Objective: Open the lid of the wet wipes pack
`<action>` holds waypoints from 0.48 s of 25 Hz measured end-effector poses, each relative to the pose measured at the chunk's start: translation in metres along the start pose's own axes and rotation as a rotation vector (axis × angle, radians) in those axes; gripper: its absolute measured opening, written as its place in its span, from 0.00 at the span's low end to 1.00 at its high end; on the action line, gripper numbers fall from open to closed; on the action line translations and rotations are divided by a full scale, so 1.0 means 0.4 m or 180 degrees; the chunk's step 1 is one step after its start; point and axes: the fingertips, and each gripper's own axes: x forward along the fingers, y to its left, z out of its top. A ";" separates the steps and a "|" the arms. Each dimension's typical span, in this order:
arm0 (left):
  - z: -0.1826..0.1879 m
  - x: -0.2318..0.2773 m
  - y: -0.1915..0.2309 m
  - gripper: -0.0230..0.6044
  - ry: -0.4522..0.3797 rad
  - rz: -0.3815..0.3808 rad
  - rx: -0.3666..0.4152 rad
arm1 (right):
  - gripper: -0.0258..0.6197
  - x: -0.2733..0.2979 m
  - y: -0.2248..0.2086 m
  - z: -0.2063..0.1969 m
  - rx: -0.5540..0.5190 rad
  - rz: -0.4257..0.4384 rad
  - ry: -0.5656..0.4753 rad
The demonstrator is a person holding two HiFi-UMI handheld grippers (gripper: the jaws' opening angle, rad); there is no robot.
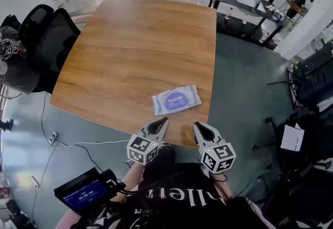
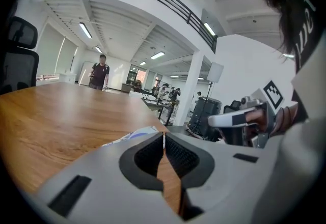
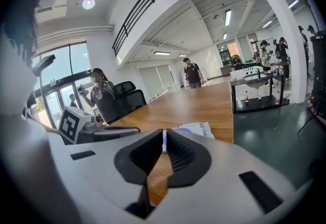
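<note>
The flat white-and-purple wet wipes pack [image 1: 177, 100] lies on the brown wooden table [image 1: 130, 51], close to the edge nearest me and towards its right corner. Its lid looks shut, though it shows too small to be sure. I hold my 2 tools over that edge, just short of the pack and touching nothing. My left gripper [image 1: 164, 120] has its jaws pressed together, empty. My right gripper [image 1: 197, 125] is likewise closed on nothing.
</note>
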 end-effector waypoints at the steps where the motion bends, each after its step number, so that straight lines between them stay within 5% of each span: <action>1: -0.004 0.007 0.018 0.04 0.0041 -0.0013 -0.0012 | 0.08 0.013 -0.002 0.002 0.0016 -0.0035 -0.0003; 12: -0.130 0.125 0.136 0.04 0.0690 -0.0049 -0.0128 | 0.08 0.058 -0.049 0.008 0.0085 -0.0188 0.0092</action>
